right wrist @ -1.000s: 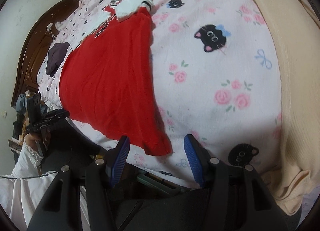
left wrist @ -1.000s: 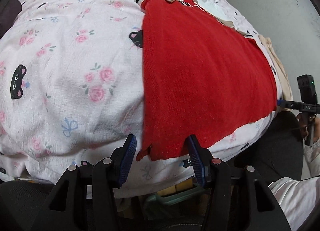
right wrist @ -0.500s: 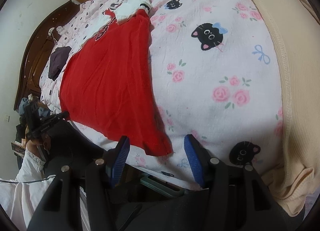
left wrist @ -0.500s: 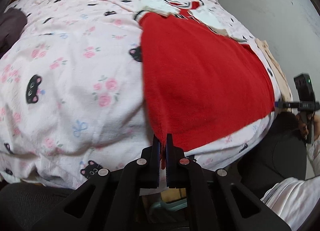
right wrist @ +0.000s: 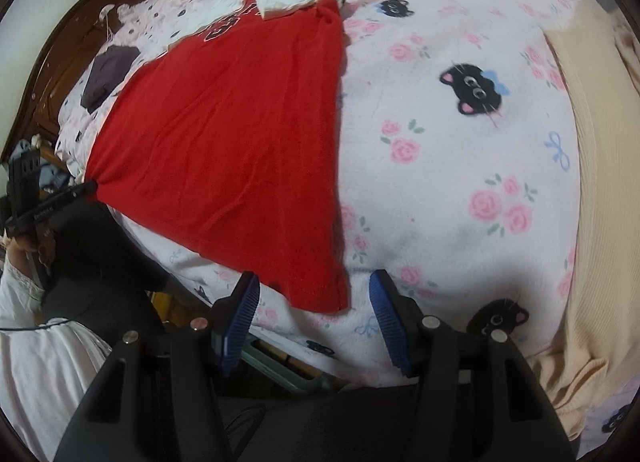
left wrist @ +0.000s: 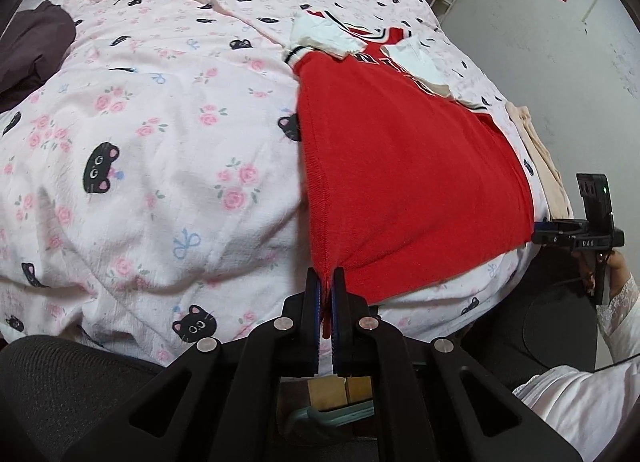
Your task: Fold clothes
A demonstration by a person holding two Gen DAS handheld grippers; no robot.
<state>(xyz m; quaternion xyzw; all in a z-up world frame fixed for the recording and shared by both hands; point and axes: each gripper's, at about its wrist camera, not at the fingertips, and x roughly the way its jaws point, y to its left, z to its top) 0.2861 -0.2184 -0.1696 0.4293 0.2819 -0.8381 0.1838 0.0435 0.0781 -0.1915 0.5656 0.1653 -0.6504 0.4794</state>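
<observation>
A red shirt point(left wrist: 408, 174) with white sleeves lies spread flat on the bed, collar end far from me. My left gripper point(left wrist: 327, 282) is shut on the shirt's near left hem corner. My right gripper point(right wrist: 314, 302) is open, its blue pads on either side of the shirt's near right hem corner point(right wrist: 320, 294), which lies on the bedcover between them. The shirt also fills the left half of the right wrist view point(right wrist: 232, 134). Each gripper shows small at the edge of the other's view.
The pink bedcover point(left wrist: 160, 166) with roses and black cats covers the bed. A beige garment point(right wrist: 600, 182) lies to the right of the shirt. A dark cloth point(left wrist: 32, 42) lies far left. The wooden headboard point(right wrist: 68, 58) stands beyond.
My left gripper closed on the near left hem corner and lifted it slightly. My right gripper stayed open around the right corner and moved a little closer.
</observation>
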